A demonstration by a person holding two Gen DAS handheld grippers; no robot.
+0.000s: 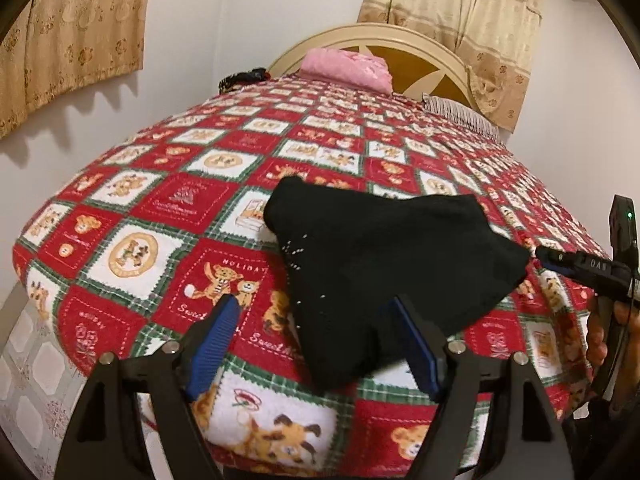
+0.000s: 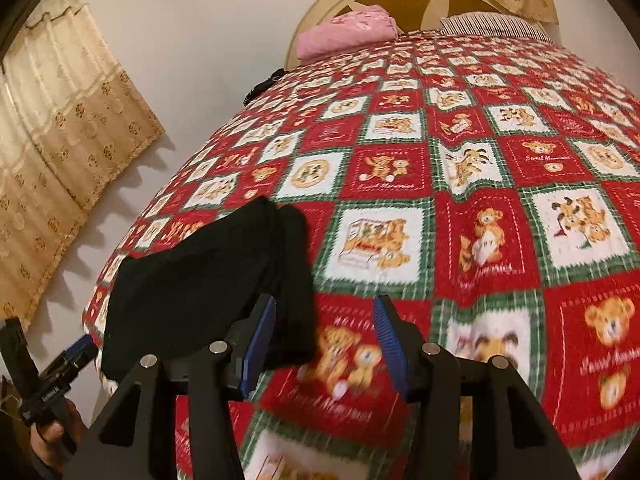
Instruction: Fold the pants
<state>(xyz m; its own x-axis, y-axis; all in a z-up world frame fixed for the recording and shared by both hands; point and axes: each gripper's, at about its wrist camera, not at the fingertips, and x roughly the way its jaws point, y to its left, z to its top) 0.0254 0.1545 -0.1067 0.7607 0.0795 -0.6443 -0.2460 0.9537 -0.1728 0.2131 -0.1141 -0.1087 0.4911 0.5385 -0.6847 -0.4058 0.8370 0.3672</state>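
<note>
The black pants (image 1: 384,248) lie folded in a bunched heap on the red teddy-bear bedspread (image 1: 160,216) near the bed's front edge. My left gripper (image 1: 314,306) is open just in front of the heap, its right finger over the cloth's near edge, holding nothing. In the right wrist view the pants (image 2: 200,280) lie at the lower left. My right gripper (image 2: 326,308) is open and empty, its left finger beside the cloth's right edge. The right gripper shows in the left wrist view (image 1: 556,258) at the pants' right corner. The left gripper shows in the right wrist view (image 2: 80,350).
A pink folded cloth (image 1: 348,66) and a striped pillow (image 1: 460,114) lie by the cream headboard (image 1: 424,48) at the far end. Curtains (image 1: 76,32) hang on the white walls. Tiled floor (image 1: 28,392) lies left of the bed.
</note>
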